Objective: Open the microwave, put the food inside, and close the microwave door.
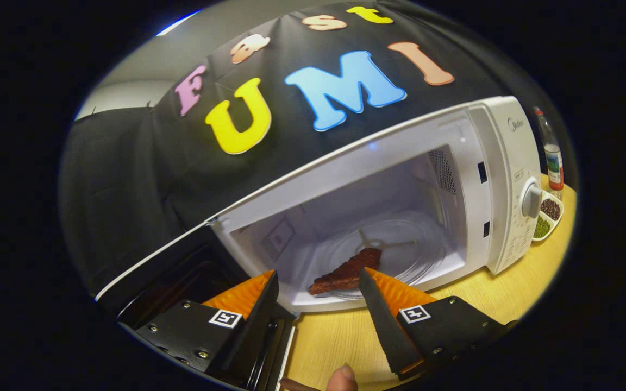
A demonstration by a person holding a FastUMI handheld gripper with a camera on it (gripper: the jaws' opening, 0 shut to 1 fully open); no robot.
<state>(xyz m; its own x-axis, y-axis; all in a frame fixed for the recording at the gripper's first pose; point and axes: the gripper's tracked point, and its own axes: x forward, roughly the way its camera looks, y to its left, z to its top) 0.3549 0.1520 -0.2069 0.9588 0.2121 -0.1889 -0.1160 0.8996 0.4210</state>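
Microwave (500,179) (food (345,274) inside), gripper (318,279) empty

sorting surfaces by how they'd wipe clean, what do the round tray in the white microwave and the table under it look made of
The round clear turntable tray looks like glass: glossy, with the hub showing through it under the reddish-brown food strip. The white microwave shell looks like smooth painted metal or plastic; which one is unclear. The pale table shows wood grain, possibly laminate. The gripper hangs open just before the cavity.

Food (345,274) inside open microwave (500,179)
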